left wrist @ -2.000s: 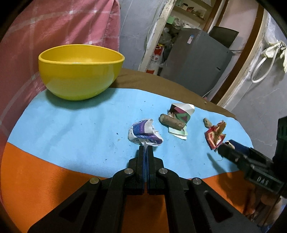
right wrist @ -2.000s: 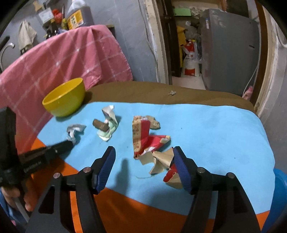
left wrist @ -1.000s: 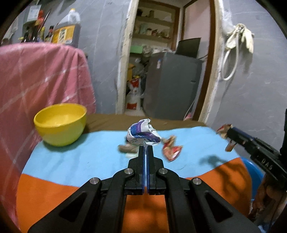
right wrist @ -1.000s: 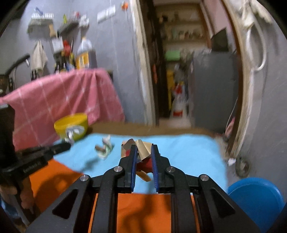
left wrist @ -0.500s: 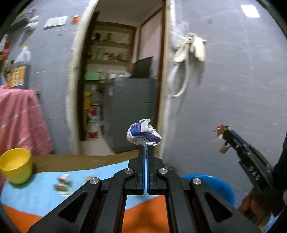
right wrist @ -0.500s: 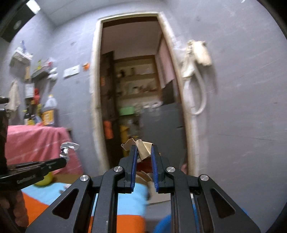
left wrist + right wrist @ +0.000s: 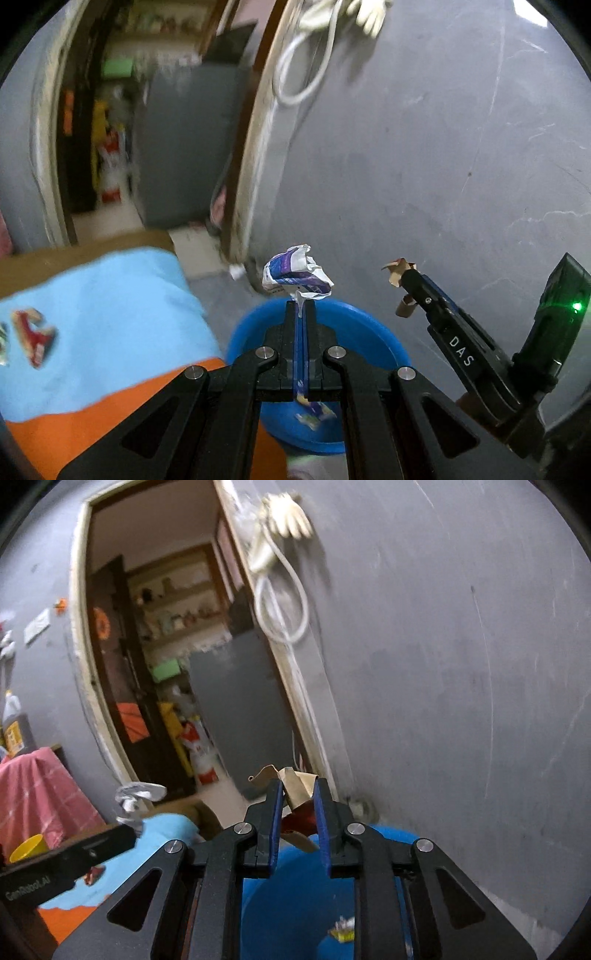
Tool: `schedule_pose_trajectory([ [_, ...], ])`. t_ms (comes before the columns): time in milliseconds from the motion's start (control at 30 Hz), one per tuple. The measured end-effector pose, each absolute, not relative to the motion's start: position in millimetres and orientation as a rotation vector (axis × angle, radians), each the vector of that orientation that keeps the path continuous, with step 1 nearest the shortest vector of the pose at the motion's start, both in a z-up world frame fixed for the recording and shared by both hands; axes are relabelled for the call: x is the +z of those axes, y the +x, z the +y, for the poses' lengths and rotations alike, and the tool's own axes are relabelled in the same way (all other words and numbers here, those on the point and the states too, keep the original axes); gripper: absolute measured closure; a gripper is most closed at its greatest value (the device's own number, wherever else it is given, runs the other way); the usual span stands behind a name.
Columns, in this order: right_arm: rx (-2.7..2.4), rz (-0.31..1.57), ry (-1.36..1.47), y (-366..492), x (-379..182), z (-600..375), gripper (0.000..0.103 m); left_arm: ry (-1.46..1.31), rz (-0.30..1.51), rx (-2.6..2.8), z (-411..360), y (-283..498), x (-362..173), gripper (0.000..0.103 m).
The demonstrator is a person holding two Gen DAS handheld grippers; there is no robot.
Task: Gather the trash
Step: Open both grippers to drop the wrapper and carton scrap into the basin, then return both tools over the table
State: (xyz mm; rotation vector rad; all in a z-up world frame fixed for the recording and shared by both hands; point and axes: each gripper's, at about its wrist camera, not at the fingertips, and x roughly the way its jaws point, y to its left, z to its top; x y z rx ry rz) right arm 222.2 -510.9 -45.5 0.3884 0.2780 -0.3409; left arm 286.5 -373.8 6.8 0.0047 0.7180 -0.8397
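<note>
My left gripper (image 7: 301, 308) is shut on a crumpled white and purple wrapper (image 7: 295, 277), held above the blue bin (image 7: 362, 332) on the floor. My right gripper (image 7: 297, 794) is shut on a crumpled brown and red wrapper (image 7: 291, 786), also over the blue bin (image 7: 288, 897). It shows in the left wrist view (image 7: 404, 280) to the right of the bin. A bit of trash (image 7: 341, 932) lies inside the bin. More red trash (image 7: 35, 338) lies on the blue cloth (image 7: 110, 314) of the table.
A grey wall (image 7: 443, 147) stands just behind the bin. A doorway (image 7: 166, 664) with a grey fridge (image 7: 240, 709) is to the left. A yellow bowl (image 7: 27, 847) and pink cloth (image 7: 37, 797) are at the far left.
Both grippers have swung right and tilted down, from facing the wall to hanging over the blue bin, each still holding its trash.
</note>
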Motion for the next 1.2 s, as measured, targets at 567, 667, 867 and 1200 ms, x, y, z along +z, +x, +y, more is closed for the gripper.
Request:
schedule_pose_trajectory([
  [567,-0.327,0.350,0.452,231,-57,-522,0.064,-0.036,0.790,-0.796,-353,299,-15,0.070],
  [667,-0.311,0.312,0.418,230,-52,-512,0.055,-0.052,0.731,-0.749,-334,296,-6,0.065],
  [867,-0.275,0.206,0.346,227,-34,-487,0.030,-0.077,0.612,-0.628,-294,290,15,0.047],
  [1200,-0.165,0.047,0.211,229,-14,-427,0.000,-0.129,0.315,-0.333,-212,257,38,0.002],
])
